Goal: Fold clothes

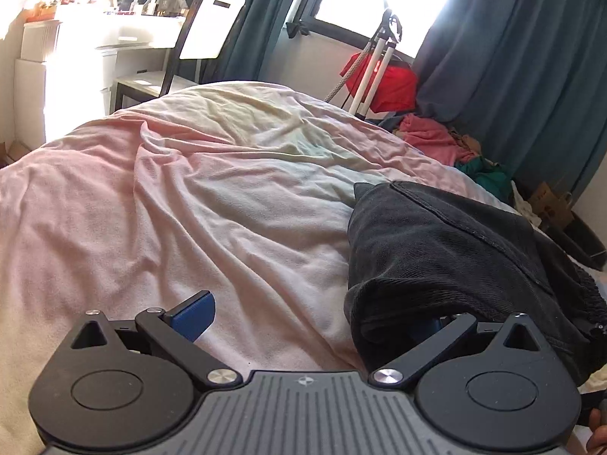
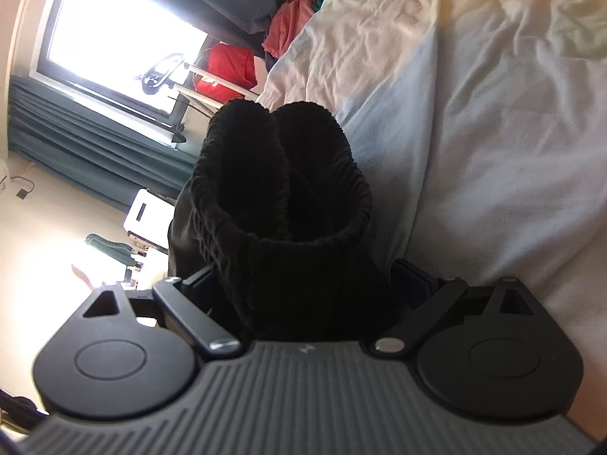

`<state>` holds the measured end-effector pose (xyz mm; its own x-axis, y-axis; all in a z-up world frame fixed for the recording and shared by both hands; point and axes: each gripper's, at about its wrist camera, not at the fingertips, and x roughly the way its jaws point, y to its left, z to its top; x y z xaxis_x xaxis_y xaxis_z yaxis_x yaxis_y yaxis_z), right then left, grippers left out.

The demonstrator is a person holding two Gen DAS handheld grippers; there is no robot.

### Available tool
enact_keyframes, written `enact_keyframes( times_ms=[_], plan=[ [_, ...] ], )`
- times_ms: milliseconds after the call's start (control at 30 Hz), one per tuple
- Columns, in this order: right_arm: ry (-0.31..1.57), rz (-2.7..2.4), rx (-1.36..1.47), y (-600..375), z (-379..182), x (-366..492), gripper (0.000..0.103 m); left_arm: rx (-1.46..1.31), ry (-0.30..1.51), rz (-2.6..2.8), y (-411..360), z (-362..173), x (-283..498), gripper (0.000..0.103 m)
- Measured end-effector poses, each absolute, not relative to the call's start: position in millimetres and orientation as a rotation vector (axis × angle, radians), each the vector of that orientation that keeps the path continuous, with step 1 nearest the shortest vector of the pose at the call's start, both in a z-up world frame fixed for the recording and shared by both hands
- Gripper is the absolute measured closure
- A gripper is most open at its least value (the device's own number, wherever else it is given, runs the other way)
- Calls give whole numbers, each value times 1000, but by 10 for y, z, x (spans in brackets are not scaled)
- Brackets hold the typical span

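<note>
No legible writing or labels. L gripper point(image 1: 315, 318) spread wide, black garment point(image 1: 447, 250) draped over its rt finger. R gripper point(image 2: 303, 288) clamps garment's elastic waistband point(image 2: 280, 197) above pink bedsheet point(image 1: 170, 189).

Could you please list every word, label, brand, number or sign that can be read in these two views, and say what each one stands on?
None can be read.
The left gripper body bears only a small round emblem, no letters.
The right gripper body shows the same mark, blurred.
The bottles on the dresser are too small and overexposed to read.
The black garment shows no label.
</note>
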<state>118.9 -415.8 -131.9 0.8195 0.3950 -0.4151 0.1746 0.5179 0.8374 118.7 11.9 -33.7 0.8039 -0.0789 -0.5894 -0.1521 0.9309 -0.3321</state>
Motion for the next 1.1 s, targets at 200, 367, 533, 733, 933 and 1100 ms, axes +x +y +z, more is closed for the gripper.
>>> enact_keyframes(
  times_ms=[200, 367, 533, 733, 933, 1100],
  plan=[
    [580, 249, 973, -4061, -1160, 1247, 0, -479, 658, 71, 307, -387, 1253, 0],
    [609, 256, 956, -3991, -1225, 1295, 0, -509, 666, 89, 358, -413, 1257, 0],
    [663, 229, 936, -3926, -1330, 1359, 0, -460, 676, 84, 282, -360, 1226, 0],
    [683, 211, 852, -3865, -1196, 1341, 20, -542, 766, 6, 431, -250, 1157, 1],
    [608, 143, 776, -3788, -933, 1186, 51, -595, 706, -125, 485, 44, 1112, 0],
    [574, 146, 763, -3782, -845, 1104, 52, -751, 809, -189, 592, -107, 1415, 0]
  ],
)
